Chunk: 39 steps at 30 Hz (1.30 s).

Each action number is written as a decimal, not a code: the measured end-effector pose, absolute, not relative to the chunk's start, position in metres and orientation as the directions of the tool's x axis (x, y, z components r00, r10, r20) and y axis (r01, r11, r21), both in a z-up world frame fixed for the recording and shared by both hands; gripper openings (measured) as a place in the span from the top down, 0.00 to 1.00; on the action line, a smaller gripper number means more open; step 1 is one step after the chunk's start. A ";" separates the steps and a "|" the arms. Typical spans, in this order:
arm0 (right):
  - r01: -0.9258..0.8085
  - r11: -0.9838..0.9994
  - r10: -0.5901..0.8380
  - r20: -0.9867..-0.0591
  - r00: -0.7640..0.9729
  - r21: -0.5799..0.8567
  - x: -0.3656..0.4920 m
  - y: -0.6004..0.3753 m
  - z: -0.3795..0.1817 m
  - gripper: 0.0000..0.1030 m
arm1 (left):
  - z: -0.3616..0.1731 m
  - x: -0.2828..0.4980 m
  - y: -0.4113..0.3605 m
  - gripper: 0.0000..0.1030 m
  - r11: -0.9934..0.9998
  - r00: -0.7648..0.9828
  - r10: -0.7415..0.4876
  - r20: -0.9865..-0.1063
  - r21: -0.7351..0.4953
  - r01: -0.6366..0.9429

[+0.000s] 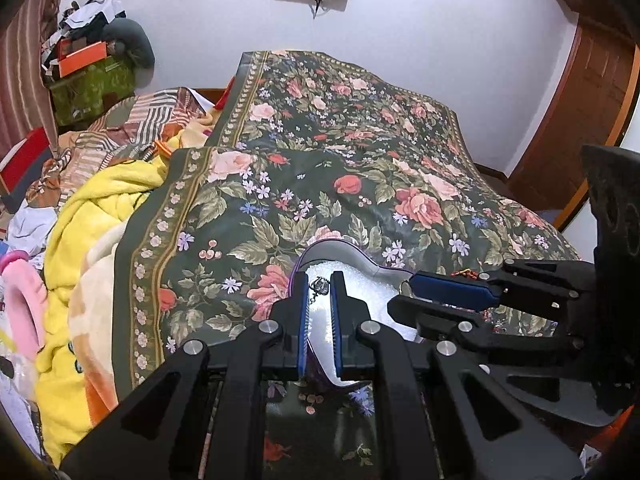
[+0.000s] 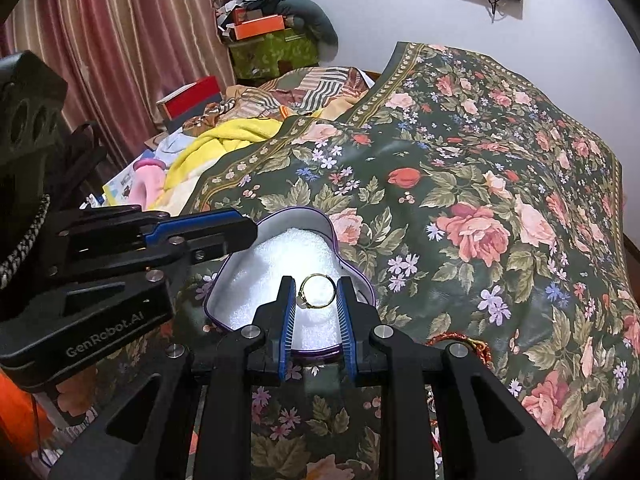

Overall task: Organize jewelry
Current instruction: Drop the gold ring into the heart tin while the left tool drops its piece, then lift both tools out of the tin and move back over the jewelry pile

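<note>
A heart-shaped tin (image 1: 320, 249) (image 2: 280, 216) with a purple rim and white foam lining lies on the floral bedspread. In the left wrist view my left gripper (image 1: 320, 290) is shut on a small dark pendant (image 1: 321, 286), held over the tin's foam. In the right wrist view my right gripper (image 2: 317, 292) is shut on a gold ring (image 2: 318, 291), held over the foam near the tin's near edge. Each gripper shows in the other's view, the right one (image 1: 404, 294) at the tin's right side, the left one (image 2: 244, 236) at its left rim.
A red and gold beaded piece (image 2: 456, 338) (image 1: 466, 274) lies on the bedspread (image 2: 480, 184) right of the tin. Yellow and cream blankets (image 1: 96, 216) are heaped to the left. Boxes and clothes (image 2: 260, 32) are piled by the curtain.
</note>
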State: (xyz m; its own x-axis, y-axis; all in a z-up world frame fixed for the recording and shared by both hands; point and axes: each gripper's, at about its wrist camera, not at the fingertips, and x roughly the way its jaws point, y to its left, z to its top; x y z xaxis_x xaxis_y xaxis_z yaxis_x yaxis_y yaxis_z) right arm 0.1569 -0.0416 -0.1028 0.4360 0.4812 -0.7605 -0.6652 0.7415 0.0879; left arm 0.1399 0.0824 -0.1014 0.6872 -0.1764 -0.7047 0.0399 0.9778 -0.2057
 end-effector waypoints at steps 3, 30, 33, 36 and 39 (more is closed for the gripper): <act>-0.667 0.740 0.478 -0.764 0.434 0.084 0.158 -0.040 -0.105 0.82 | -0.103 0.142 0.082 0.92 0.977 0.682 -0.182 -0.708 -0.210 0.042; -0.666 0.743 0.468 -0.759 0.453 0.061 0.156 -0.039 -0.102 0.66 | -0.090 0.131 0.088 0.84 0.989 0.727 -0.093 -0.680 -0.146 -0.010; -0.662 0.748 0.465 -0.754 0.463 0.055 0.154 -0.041 -0.100 0.64 | -0.087 0.129 0.085 0.82 0.992 0.733 -0.075 -0.676 -0.123 -0.012; -0.655 0.754 0.466 -0.749 0.470 0.058 0.152 -0.045 -0.096 0.64 | -0.085 0.126 0.084 0.78 0.992 0.735 -0.075 -0.674 -0.122 -0.011; -0.643 0.763 0.467 -0.739 0.485 0.060 0.150 -0.053 -0.089 0.64 | -0.080 0.122 0.083 0.71 0.993 0.743 -0.071 -0.666 -0.121 -0.014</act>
